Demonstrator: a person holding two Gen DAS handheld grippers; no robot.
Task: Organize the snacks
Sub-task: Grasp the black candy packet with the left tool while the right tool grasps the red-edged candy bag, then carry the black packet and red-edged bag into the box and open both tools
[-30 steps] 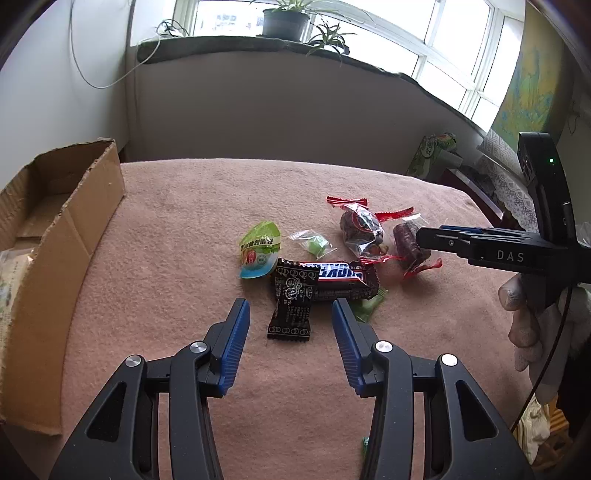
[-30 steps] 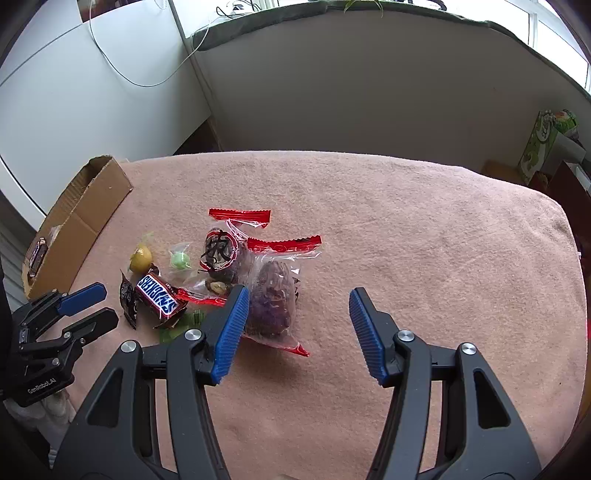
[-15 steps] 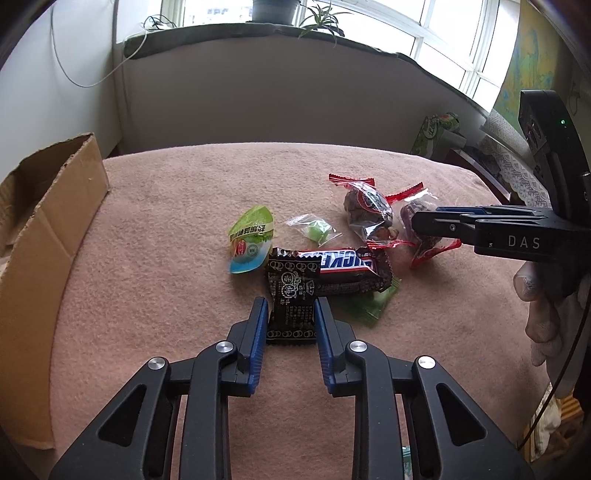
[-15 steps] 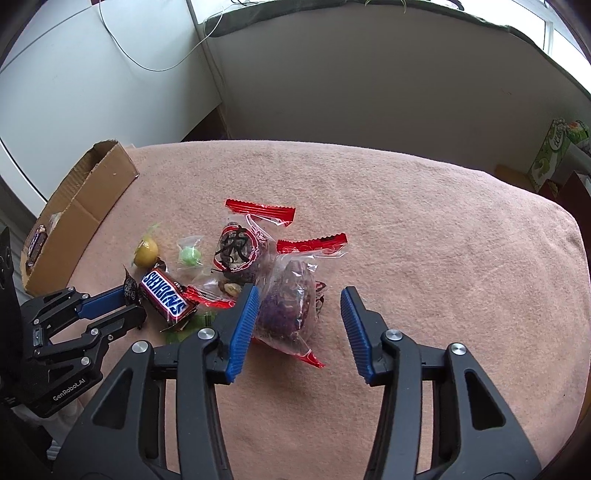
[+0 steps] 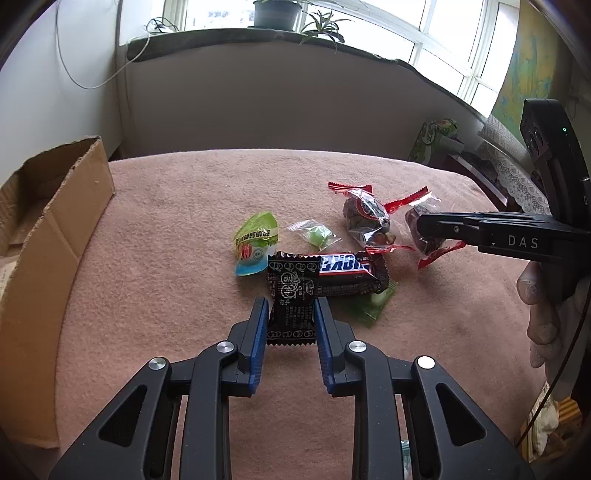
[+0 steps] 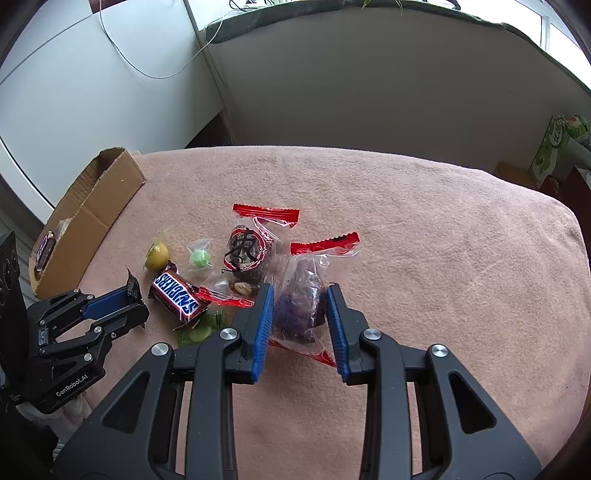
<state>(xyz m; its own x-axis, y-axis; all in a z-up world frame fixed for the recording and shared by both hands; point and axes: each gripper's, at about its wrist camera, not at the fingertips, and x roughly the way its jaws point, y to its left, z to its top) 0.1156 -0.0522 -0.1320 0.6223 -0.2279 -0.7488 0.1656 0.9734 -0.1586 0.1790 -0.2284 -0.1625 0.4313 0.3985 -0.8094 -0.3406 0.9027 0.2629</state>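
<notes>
Several snacks lie in a cluster on a pink cloth-covered table (image 5: 166,236). My left gripper (image 5: 290,314) is shut on a black candy wrapper (image 5: 293,295), whose far end overlaps a Snickers bar (image 5: 347,271). My right gripper (image 6: 300,301) is shut on a clear red-edged packet of dark purple fruit (image 6: 299,295); it also shows in the left wrist view (image 5: 424,236). Beside these lie a second red-edged packet (image 5: 364,218), a green jelly cup (image 5: 255,243), a small green candy (image 5: 317,236) and a flat green packet (image 5: 373,304).
An open cardboard box (image 5: 40,229) stands at the table's left edge, with a Snickers bar inside in the right wrist view (image 6: 43,251). A wall with a window ledge and potted plants (image 5: 273,14) runs behind the table. A green carton (image 5: 436,140) stands beyond the far right edge.
Both grippers moved forward and closed. The left one, open a second ago, now grips the black candy wrapper. The right one narrowed onto the purple fruit packet.
</notes>
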